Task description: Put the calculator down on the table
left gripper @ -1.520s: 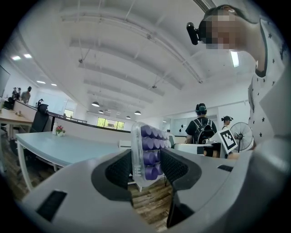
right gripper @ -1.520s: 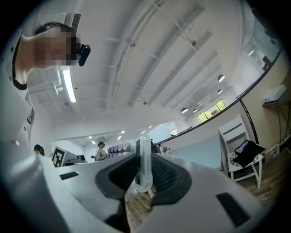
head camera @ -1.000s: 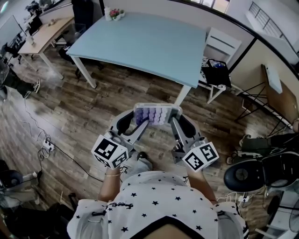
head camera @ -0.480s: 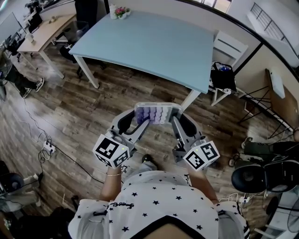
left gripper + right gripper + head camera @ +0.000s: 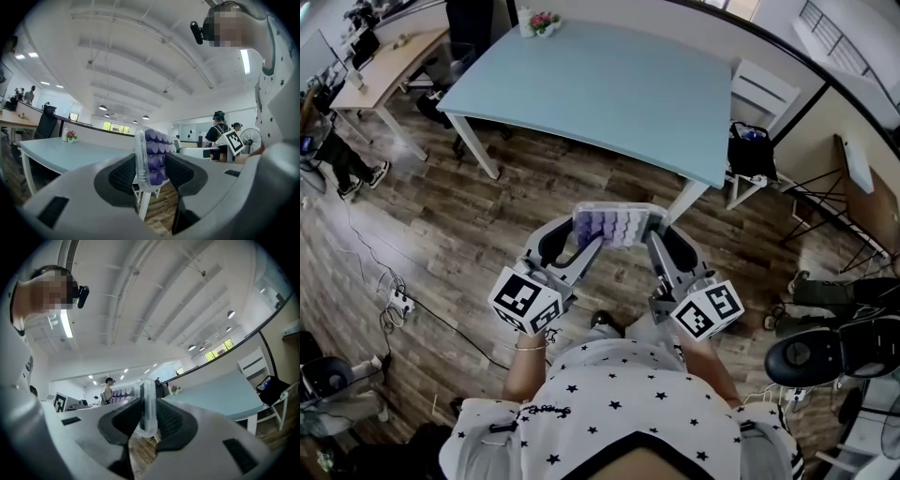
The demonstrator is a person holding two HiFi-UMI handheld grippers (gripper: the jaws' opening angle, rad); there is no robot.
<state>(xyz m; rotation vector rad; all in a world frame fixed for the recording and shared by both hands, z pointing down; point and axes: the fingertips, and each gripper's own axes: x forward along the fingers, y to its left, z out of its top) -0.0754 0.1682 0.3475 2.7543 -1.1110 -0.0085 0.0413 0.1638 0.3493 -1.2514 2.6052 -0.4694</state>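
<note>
Head view: calculator (image 5: 617, 226) held level and crosswise between both tongs, in the air over the wood floor (image 5: 487, 234). It sits short of the near edge of the blue worktop (image 5: 609, 89) and does not touch it.

Left tongs (image 5: 586, 240) clenched on the calculator's left end, right tongs (image 5: 651, 240) on its right end. From above, the pads' contact is hard to judge.

Left gripper view: dark ribbed pads press on both sides of the clear casing. The rows of purple keys show here, facing the right jaw. The other tongs' marker cube (image 5: 233, 141) is visible beyond.

Right gripper view: casing seen edge-on, a narrow clear strip pinched between the pads; the keys appear only as a pale row behind it.

Both gripper views show the worktop surface at about jaw height, with a small flower pot (image 5: 539, 23) at its far side. Only the head view shows the white chair (image 5: 759, 89) and dark bag (image 5: 748, 150) at the worktop's right.
</note>
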